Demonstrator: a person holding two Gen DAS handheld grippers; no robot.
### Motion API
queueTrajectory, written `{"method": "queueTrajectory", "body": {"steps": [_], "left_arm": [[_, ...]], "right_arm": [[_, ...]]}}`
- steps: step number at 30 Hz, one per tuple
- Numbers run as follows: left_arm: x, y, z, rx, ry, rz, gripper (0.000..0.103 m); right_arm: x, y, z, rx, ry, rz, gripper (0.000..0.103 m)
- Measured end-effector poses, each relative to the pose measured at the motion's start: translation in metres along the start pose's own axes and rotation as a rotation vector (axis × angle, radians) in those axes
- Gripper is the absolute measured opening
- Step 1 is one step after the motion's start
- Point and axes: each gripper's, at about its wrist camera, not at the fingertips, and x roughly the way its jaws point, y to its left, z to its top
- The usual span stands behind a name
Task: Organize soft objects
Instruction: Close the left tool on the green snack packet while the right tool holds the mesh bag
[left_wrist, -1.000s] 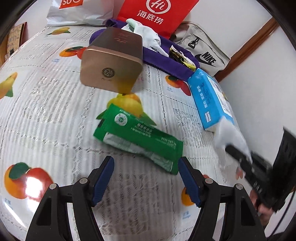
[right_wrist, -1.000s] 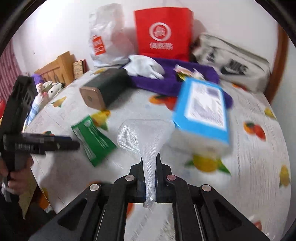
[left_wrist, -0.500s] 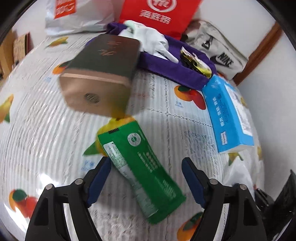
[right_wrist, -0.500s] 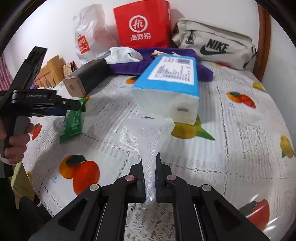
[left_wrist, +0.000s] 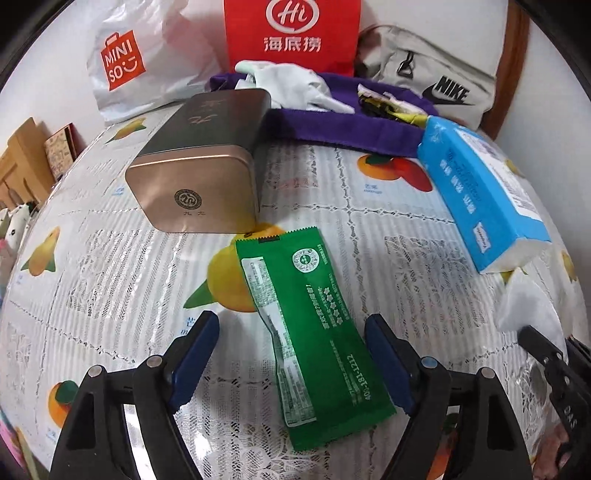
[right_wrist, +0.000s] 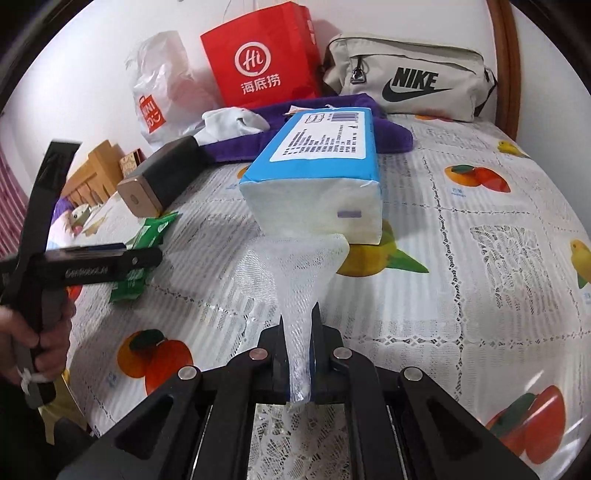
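Note:
A green foil packet (left_wrist: 314, 332) lies flat on the fruit-print tablecloth (left_wrist: 110, 277), lengthways between the blue pads of my left gripper (left_wrist: 290, 323). That gripper is open and its pads stand clear of the packet on both sides. From the right wrist view it (right_wrist: 157, 254) hovers just over the packet (right_wrist: 144, 254). My right gripper (right_wrist: 299, 317) is shut on a white foam net (right_wrist: 295, 266), which fans out in front of a blue tissue pack (right_wrist: 321, 162). The net (left_wrist: 524, 302) and the right gripper's tip (left_wrist: 528, 334) show at the left view's right edge.
A gold tin (left_wrist: 199, 177) lies just beyond the packet. A purple towel (left_wrist: 332, 125) with a white cloth (left_wrist: 295, 81) on it stretches behind. A red paper bag (left_wrist: 291, 33), a Miniso bag (left_wrist: 140, 62) and a Nike pouch (left_wrist: 424, 85) line the wall.
My left gripper has swung and closed in on the green packet, which now lies lengthways between its fingers. The right gripper has dropped lower with the net still held.

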Motion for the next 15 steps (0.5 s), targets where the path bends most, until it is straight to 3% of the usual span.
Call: {"method": "queueTrajectory", "body": {"steps": [3,7,14,15], "left_arm": [[-0.001,0.004,-0.001,-0.007,-0.044,0.005,0.065],[0.0,0.013,0.002,-0.065,-0.074,-0.04,0.056],[0.004,0.001,0.003,0.012,-0.072,0.014,0.055],[0.003,0.001,0.001,0.017,-0.086,0.019,0.044]], "right_arm": [[0.002,0.001,0.0,0.004,0.004,-0.009,0.006],[0.002,0.0,0.001,0.025,0.006,-0.007,0.006],[0.002,0.013,-0.001,-0.031,-0.006,-0.08,0.006],[0.002,0.015,-0.002,-0.042,-0.008,-0.094,0.006]]}}
